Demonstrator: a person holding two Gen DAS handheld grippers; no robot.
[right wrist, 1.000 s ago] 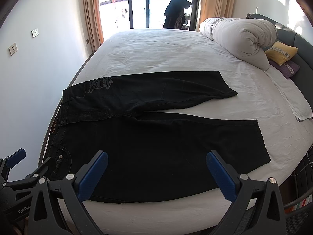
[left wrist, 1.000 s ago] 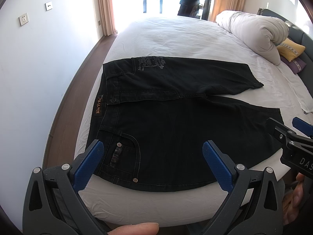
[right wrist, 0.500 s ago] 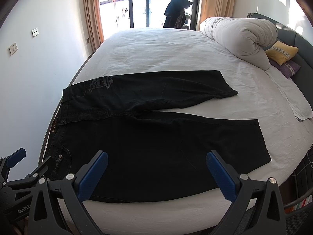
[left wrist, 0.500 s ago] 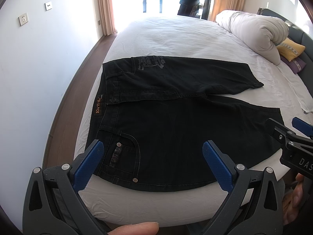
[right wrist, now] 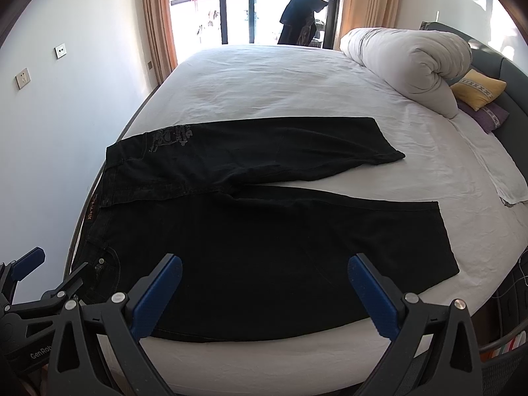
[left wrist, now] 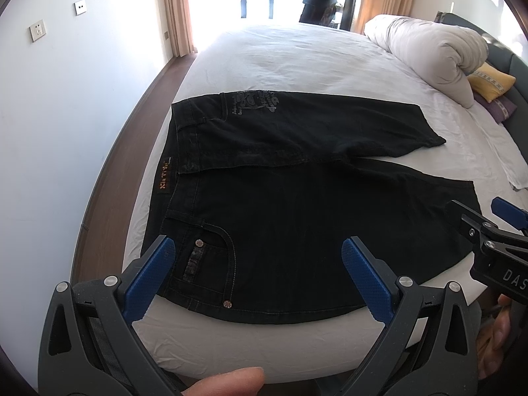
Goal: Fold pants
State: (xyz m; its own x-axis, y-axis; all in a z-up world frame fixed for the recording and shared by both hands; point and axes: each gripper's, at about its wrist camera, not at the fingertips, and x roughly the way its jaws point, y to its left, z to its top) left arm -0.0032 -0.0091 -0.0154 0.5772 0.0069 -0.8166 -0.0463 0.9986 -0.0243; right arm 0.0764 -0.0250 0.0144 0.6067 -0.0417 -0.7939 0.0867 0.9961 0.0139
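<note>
Nothing has shifted: both the left gripper and right gripper hover wide open and empty, so pinching only the top layer of the black pants could skew the fold.

Setting: home bedroom. Evidence: large bed with white sheet; rolled white duvet at the headboard side; yellow pillow beside a purple one. Peach curtains frame a glass balcony door. Wall sockets on white wall.
</note>
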